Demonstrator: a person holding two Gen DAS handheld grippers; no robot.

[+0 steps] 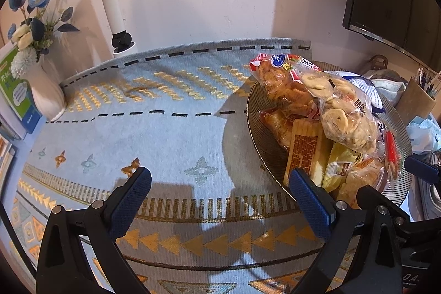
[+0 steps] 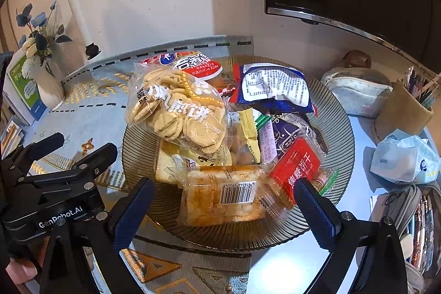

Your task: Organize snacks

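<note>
**Over the plate: heaped snacks, slide risk**

Above the near rim, right gripper [image 2: 223,200] spread, empty, straddling the barcoded cracker pack [image 2: 223,194]. Left gripper [image 1: 220,189] spread over the cloth [image 1: 165,134]. Snacks sit piled on the ribbed plate [image 2: 339,134]; a nudge to the round-cracker bag [image 2: 179,112] may topple them.

snack packets [image 2: 220,128] heaped, ribbed plate [image 2: 339,134]

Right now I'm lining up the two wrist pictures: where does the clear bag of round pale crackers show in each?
Left wrist: clear bag of round pale crackers, right of centre, topping the pile.
Right wrist: left of centre, upper pile.
Shared landmark: white vase of blue flowers, far left in both.
</note>
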